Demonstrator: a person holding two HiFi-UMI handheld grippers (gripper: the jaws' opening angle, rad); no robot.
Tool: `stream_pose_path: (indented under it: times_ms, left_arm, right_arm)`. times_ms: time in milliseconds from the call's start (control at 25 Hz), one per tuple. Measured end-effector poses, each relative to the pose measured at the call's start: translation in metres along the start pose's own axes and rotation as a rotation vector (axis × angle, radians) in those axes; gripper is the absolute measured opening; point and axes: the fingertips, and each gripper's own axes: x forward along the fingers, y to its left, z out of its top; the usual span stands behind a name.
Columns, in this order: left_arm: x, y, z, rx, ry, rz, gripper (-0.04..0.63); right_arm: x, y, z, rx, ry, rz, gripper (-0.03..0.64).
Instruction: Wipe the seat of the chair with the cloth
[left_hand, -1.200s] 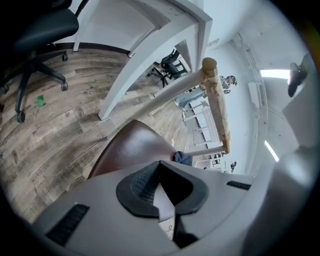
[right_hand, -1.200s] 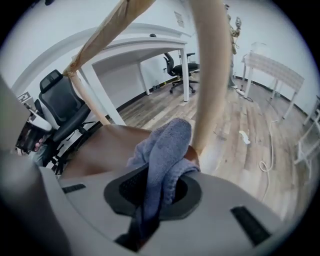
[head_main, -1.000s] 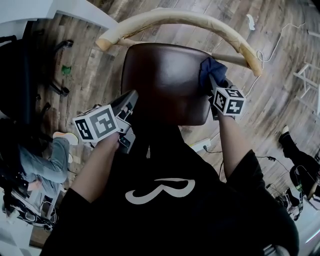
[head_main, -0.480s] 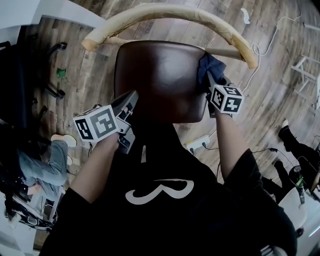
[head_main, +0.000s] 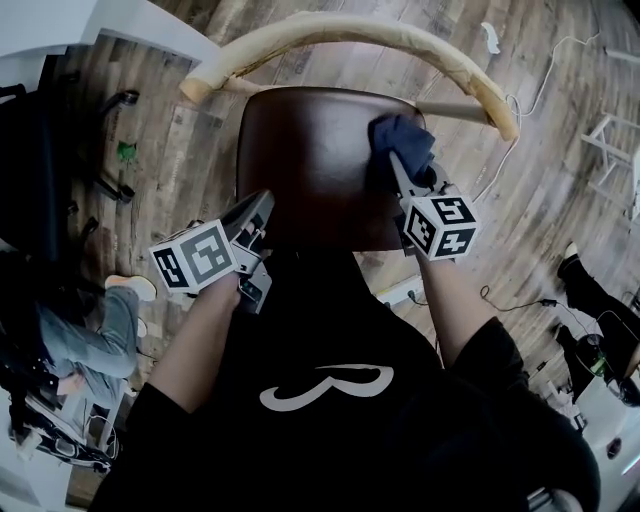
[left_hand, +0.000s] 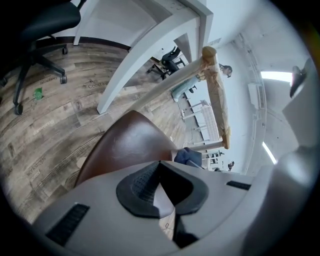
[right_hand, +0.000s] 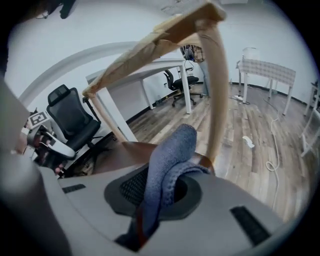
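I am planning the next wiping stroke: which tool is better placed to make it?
The right tool: it is shut on the dark blue cloth, which lies on the glossy brown chair seat near its right rear. The left tool holds nothing and sits at the seat's front left edge.

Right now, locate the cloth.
In the head view the cloth sits on the right rear corner of the seat, clamped in the right gripper.
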Motion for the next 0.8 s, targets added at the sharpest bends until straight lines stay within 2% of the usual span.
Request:
stream_pose_path:
  times_ms: [240, 360, 640, 800]
  left_arm:
    - [-0.02, 0.03, -0.007, -0.052, -0.018, 0.009, 0.014]
    - [-0.035, 0.043, -0.007, -0.065, -0.022, 0.018, 0.014]
    - [-0.082, 0.078, 0.004, -0.057, -0.022, 0.045, 0.014]
    - [-0.106, 0.101, 0.008, -0.061, -0.03, 0.055, 0.014]
  right_arm:
    - [0.015, 0.116, 0.02, -0.058, -0.035, 0.224, 0.046]
    - [0.027, 0.164, 0.026, -0.073, -0.04, 0.305, 0.046]
    - [0.069, 0.251, 0.016, -0.059, 0.017, 0.404, 0.046]
    - [0.099, 0.271, -0.009, -0.062, 0.09, 0.388, 0.046]
